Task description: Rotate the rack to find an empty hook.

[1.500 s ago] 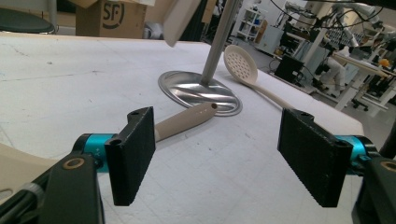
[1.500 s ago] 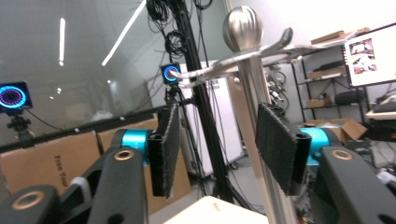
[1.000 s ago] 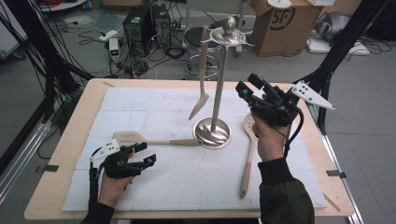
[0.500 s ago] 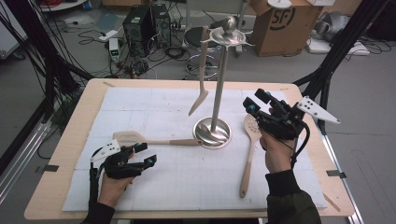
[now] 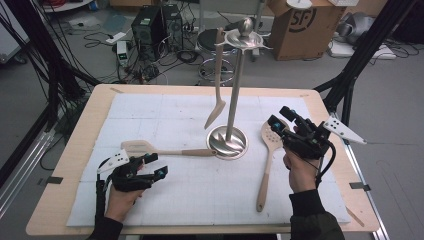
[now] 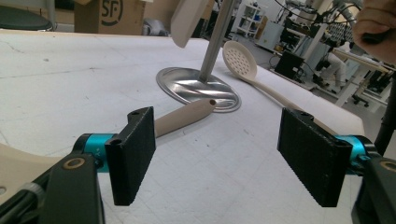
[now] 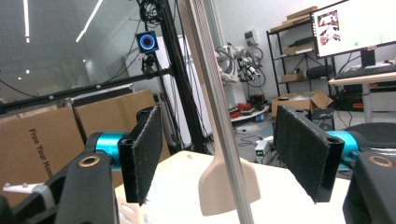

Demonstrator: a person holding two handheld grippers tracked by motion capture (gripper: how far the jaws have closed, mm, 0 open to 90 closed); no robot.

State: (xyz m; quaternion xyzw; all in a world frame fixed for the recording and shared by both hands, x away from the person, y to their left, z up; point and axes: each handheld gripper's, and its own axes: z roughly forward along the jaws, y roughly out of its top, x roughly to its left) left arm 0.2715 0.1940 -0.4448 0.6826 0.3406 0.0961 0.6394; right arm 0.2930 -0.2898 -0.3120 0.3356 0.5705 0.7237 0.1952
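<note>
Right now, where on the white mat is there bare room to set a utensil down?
The far left of the white mat, behind the slotted turner, is bare. So is the near middle, between the left gripper and the slotted spoon. It is crowded around the stand base, where the turner's handle, the hanging spatula and the spoon close in by the right gripper.

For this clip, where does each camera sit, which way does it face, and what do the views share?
High view: above the person's side, looking forward and down on the table; both forearms, left gripper, right gripper.
Left gripper view: low over the table, between open jaws toward the stand and slotted spoon.
Right gripper view: tilted up between open jaws at the stand's pole and hanging spatula.
Shared: the stand appears in all three.
</note>
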